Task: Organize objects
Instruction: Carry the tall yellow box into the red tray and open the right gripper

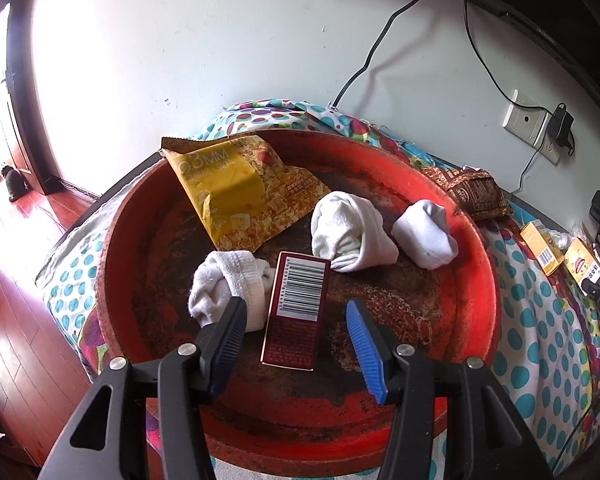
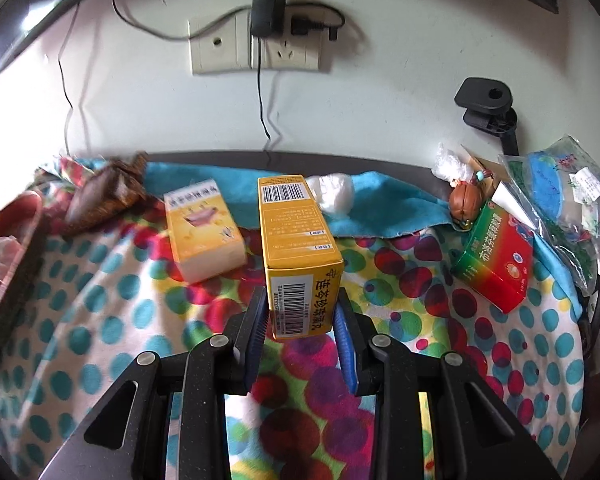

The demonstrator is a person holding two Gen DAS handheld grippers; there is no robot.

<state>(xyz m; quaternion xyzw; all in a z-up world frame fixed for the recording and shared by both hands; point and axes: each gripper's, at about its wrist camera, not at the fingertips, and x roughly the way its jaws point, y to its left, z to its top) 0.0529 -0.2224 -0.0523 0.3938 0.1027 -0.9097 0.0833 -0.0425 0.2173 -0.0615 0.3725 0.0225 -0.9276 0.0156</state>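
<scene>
The left gripper (image 1: 296, 344) is open w/ its jaws wide apart over the big round red tray w/ a worn, dark bottom (image 1: 472, 240). A flat dark red cardboard box w/ a white barcode (image 1: 296, 312) lies in the tray right btwn the jaws, but the pads do not touch it. A rolled white sock (image 1: 228, 284) sits just past the left jaw, touching the box. Farther out from the jaws lie a yellow crinkly snack bag (image 1: 236, 188) & two more rolled white socks (image 1: 348, 232), all in the tray.

The right gripper (image 2: 300, 316) is closed on a tall yellow cardboard box w/ barcodes (image 2: 296, 240), pads pressing both sides, box up off the spotty bright cloth (image 2: 112, 292). Left of the jaws & a bit ahead, a smaller yellow box (image 2: 204, 228) lies on the cloth. Right of the jaws is a red & green box (image 2: 496, 260).
</scene>
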